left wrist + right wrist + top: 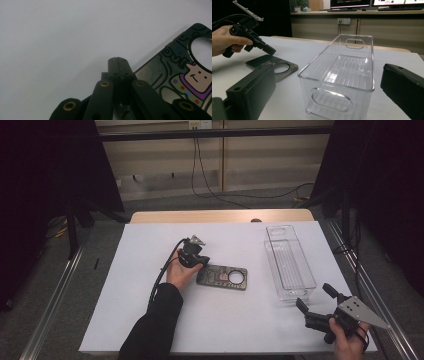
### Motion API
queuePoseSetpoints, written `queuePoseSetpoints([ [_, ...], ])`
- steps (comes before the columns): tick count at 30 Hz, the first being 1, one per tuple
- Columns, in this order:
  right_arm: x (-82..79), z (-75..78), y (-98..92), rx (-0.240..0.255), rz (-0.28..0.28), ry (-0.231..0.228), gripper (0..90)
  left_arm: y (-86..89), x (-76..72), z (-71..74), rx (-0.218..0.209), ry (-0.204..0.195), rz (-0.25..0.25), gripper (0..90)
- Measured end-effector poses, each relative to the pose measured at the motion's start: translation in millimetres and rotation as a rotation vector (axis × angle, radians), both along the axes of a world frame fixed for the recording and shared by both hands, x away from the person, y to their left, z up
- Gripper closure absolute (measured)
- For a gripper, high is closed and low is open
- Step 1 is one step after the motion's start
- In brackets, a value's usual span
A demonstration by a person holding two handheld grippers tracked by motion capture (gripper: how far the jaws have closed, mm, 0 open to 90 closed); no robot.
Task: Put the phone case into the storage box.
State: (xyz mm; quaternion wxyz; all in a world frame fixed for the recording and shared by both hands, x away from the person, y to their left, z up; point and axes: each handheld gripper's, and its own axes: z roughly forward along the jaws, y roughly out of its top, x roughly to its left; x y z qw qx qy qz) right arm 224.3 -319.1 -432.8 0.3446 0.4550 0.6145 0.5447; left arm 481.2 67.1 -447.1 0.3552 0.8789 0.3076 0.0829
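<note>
Items on the worktop (150,320), which is covered by a white sheet: one phone case (222,278), one clear plastic bin (289,261), two hand-held grippers. Phone case: single piece, dark, printed with a cartoon figure, with a large round camera cut-out at one end; it lies flat near the middle of the worktop, with the bin well apart on its right. Clear plastic bin: single piece, long and rectangular, with a ribbed floor and a slot handle in each short end; it stands upright toward the right side with nothing inside. Left gripper (202,262): one, held in the person's left hand (179,272), pointed down at the left end of the phone case; in the left gripper view its jaws are clenched tight together, pad against pad, with nothing between them, and the tips stand just at the edge of the case, whether touching it cannot be told. In the right gripper view the same gripper (270,50) hangs tilted over the near end of the case (272,67). Right gripper (315,302): one, held in the person's right hand (350,342) at the near right corner of the worktop, just short of the bin's near end; its jaws are released and spread wide, grasping nothing, and in its own view they frame the bin (339,75) without touching it.
</note>
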Motion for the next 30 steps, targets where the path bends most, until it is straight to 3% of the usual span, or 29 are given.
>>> queuePoseSetpoints([
  [23, -0.1, -0.1, 0.5, -0.002, 0.0, 0.0, 0.0, 6.2, -19.3, -1.6, -0.025, -0.009, -0.019, 90.0],
  [26, -0.1, -0.1, 0.5, -0.001, 0.0, -0.001, 0.0, 8.5, -20.9, -2.8, -0.05, 0.005, -0.016, 90.0],
  [30, 0.0, -0.1, 0.7, -0.005, 0.0, -0.001, 0.0, 10.0, -24.1, -2.3, -0.042, -0.001, -0.024, 90.0],
])
